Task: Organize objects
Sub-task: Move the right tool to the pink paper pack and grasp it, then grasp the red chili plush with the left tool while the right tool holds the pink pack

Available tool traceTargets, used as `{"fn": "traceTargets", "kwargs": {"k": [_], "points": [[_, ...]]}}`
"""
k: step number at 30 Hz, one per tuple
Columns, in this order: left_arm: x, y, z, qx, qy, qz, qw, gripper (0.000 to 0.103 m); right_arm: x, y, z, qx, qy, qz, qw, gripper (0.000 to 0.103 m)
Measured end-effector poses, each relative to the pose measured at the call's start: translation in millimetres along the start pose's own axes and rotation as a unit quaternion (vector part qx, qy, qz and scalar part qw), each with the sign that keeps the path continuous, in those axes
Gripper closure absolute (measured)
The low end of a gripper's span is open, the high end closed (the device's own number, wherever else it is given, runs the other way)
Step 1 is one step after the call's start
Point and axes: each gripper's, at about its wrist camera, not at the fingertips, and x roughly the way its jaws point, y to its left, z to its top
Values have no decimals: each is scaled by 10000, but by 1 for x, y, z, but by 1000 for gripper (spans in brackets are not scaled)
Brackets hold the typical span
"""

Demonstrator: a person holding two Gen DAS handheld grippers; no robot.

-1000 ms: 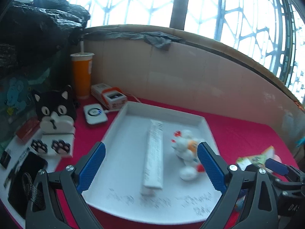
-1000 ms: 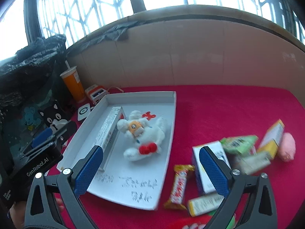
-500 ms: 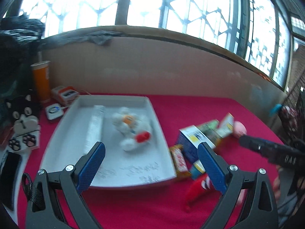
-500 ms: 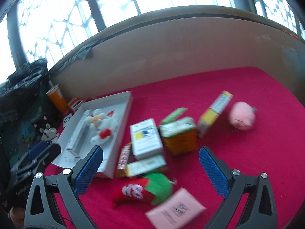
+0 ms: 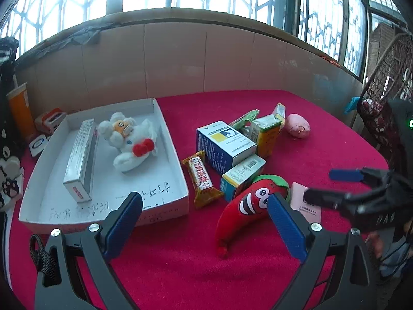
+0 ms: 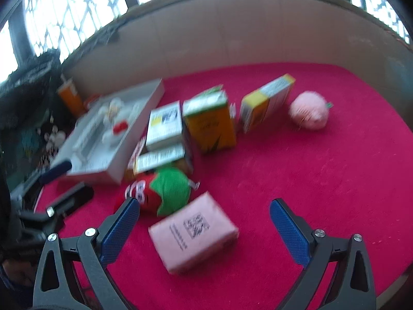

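Note:
A white tray (image 5: pixel 169 139) on the red cloth holds a long white box (image 5: pixel 80 155) and a white plush toy (image 5: pixel 129 139). To its right lie a snack bar (image 5: pixel 200 175), a blue-white box (image 5: pixel 224 142), a smaller box (image 5: pixel 244 171), an orange carton (image 5: pixel 268 135), a pink plush ball (image 5: pixel 296 125) and a red chili plush (image 5: pixel 247 206). My left gripper (image 5: pixel 204 219) hangs open near the chili. My right gripper (image 6: pixel 204 222) is open over a pink box (image 6: pixel 193 232), with the chili plush (image 6: pixel 160 191) just beyond.
An orange cup (image 5: pixel 19 108), small gadgets and a black cat figure (image 5: pixel 7 155) crowd the left edge. A low beige wall (image 5: pixel 206 59) and windows back the table. A wire basket (image 5: pixel 382 87) stands at the right.
Both grippers swung right, away from the tray toward the pile of boxes and plush toys. The pink box now lies between the right fingers. Both stayed open.

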Motion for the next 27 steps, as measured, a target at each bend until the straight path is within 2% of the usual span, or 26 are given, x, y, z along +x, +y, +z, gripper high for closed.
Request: {"fn": "traceTargets", "kwargs": {"k": [5, 11, 15, 17, 18, 23, 27], "points": [[4, 4, -4, -71, 137, -132, 9998, 6, 15, 7, -8, -394, 274, 148, 9987, 0], [12, -7, -9, 184, 308, -293, 9989, 6, 33, 24, -15, -1031, 470, 53, 9935, 0], [13, -9, -10, 238, 345, -342, 9985, 6, 39, 30, -20, -1247, 517, 70, 9908, 0], [16, -10, -11, 256, 412, -404, 9980, 6, 38, 29, -20, -1271, 500, 127, 9905, 7], [17, -10, -11, 268, 445, -435, 9977, 6, 38, 28, -20, -1270, 491, 149, 9906, 15], [25, -15, -12, 398, 657, -677, 9947, 6, 31, 21, -22, -1195, 384, 228, 9918, 16], [34, -23, -12, 617, 806, -857, 9911, 6, 20, -5, -17, -599, 147, -60, 9981, 16]]}}
